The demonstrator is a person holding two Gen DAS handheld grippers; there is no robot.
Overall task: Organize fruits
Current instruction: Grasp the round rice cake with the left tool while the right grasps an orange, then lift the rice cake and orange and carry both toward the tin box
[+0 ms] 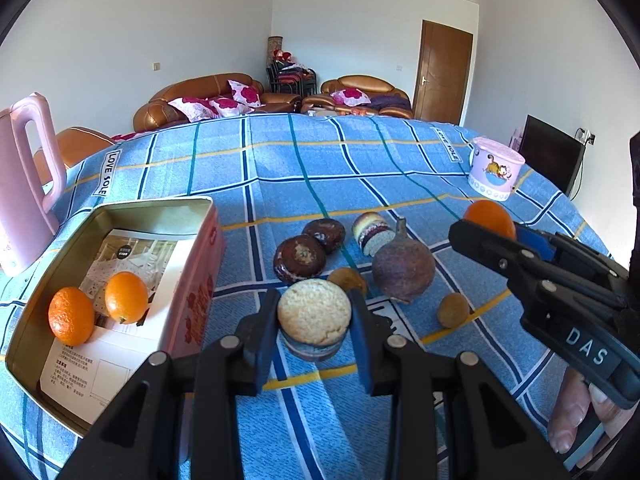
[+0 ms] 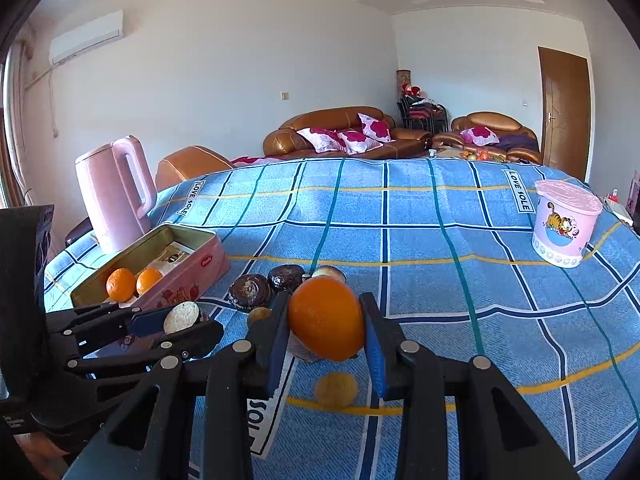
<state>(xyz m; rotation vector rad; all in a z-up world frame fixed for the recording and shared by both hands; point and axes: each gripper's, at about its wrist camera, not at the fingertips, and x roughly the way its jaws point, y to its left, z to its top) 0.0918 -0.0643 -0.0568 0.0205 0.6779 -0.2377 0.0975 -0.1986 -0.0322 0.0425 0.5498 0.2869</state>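
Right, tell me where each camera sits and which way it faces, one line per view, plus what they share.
Left wrist: behind the left gripper, looking down across the blue table toward the sofas; its fingers clamp a biscuit; right gripper and fingertips at right.
Right wrist: behind the right gripper, facing likewise; it clamps an orange; left gripper at left.
Shared: tin, pink kettle, cup.
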